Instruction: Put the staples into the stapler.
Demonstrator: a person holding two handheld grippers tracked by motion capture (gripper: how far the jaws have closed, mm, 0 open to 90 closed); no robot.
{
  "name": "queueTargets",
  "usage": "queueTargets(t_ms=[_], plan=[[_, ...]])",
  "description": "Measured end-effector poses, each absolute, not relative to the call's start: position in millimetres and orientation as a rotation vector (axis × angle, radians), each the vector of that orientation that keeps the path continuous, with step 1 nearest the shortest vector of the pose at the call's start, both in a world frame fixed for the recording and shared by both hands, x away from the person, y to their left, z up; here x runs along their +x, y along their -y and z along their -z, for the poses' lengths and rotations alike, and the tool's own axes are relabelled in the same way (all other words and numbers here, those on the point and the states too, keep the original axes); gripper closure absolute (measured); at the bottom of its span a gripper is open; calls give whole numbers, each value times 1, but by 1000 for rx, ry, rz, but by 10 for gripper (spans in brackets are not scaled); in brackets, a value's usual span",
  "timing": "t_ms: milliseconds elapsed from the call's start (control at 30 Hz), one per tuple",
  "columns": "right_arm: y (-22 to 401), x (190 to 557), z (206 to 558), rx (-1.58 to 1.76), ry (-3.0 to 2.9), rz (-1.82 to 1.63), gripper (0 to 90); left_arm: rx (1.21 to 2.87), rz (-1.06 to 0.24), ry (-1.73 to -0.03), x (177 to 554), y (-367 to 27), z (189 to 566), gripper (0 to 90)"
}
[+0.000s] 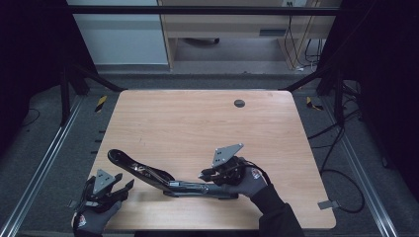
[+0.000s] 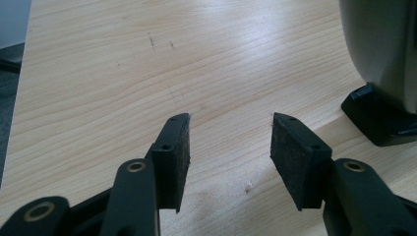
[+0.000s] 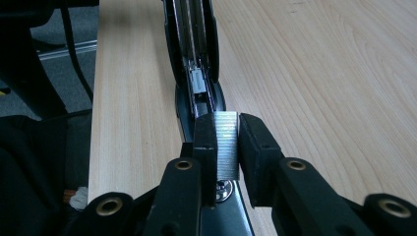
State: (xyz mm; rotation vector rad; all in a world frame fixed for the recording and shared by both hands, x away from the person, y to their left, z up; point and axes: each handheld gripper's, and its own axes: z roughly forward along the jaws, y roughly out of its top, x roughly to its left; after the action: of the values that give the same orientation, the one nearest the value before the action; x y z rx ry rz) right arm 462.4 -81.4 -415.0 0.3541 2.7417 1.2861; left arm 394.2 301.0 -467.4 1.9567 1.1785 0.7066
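Over the opened stapler (image 1: 163, 178), right gripper (image 3: 226, 142) pinches a staple strip (image 3: 226, 145), not loaded yet; left gripper (image 2: 230, 147) gapes empty.

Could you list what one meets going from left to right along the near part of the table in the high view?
Left gripper → open stapler → right gripper, shut on a strip of staples over the stapler.
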Motion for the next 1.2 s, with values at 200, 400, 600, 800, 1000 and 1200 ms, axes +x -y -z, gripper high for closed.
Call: queueTargets(t_ms=[200, 400, 600, 800, 1000, 1200], plan=[[76, 464, 422, 351, -2766, -1274, 785, 1957, -706, -1178, 394, -301, 467, 491], [72, 464, 428, 343, -2791, -1253, 785, 1957, -706, -1178, 394, -301, 467, 490], [69, 465, 432, 346, -2813, -1239, 786, 1956, -707, -1178, 394, -301, 467, 491], [66, 468, 436, 333, -2828, -1226, 785, 1957, -708, -1176, 394, -301, 467, 491], [63, 469, 439, 328, -2845, -1221, 785, 1957, -708, -1175, 394, -301, 467, 490], [61, 471, 442, 324, -2861, -1203, 785, 1957, -708, -1176, 394, -301, 467, 491]])
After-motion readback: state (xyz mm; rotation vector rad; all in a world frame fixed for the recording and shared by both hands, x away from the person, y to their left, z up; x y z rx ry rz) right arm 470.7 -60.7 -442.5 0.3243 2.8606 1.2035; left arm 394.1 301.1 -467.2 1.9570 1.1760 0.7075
